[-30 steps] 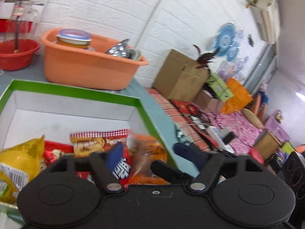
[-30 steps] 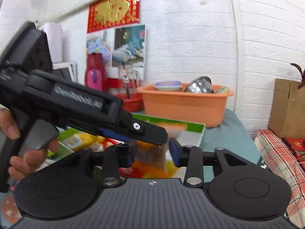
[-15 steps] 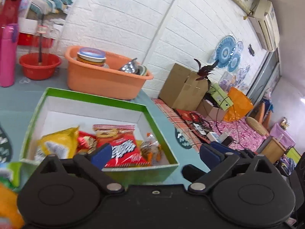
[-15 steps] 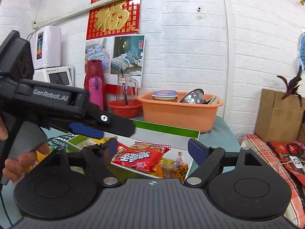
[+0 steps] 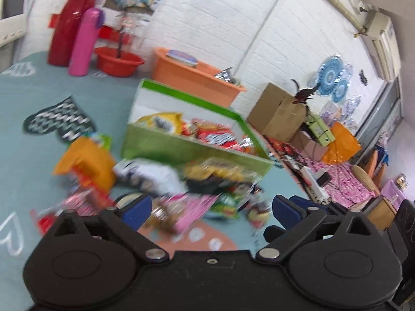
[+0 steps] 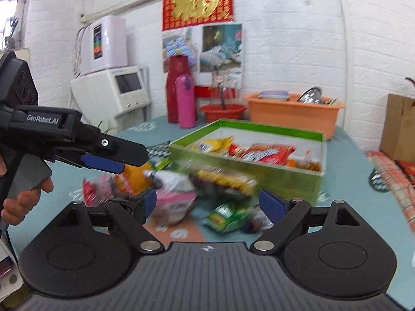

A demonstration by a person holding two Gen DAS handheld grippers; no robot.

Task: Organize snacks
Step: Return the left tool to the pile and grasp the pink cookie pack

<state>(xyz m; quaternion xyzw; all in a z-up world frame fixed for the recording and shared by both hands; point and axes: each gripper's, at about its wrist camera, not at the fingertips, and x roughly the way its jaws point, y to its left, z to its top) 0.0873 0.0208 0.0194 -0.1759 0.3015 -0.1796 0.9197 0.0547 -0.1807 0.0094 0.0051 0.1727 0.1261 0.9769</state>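
Both grippers, left (image 5: 210, 208) and right (image 6: 207, 203), hover with fingers spread and empty over blurred loose snack packets (image 6: 225, 178) beside the green snack box (image 6: 243, 171), its long axis running left-right.

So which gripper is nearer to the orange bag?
Left. The left gripper hangs right at the orange bag; the right gripper is farther, over the pink and green packets.

We see our left gripper (image 5: 208, 208) with its blue fingers spread wide and holding nothing, above a loose heap of snack packets (image 5: 166, 178) (blurred, so labels are unreadable) on the teal tabletop (image 5: 39, 119). Just beyond the heap stands the green box (image 5: 181, 147), holding a yellow bag (image 5: 162, 121) and a red packet (image 5: 218, 136). An orange tub (image 5: 192, 77) sits behind it.
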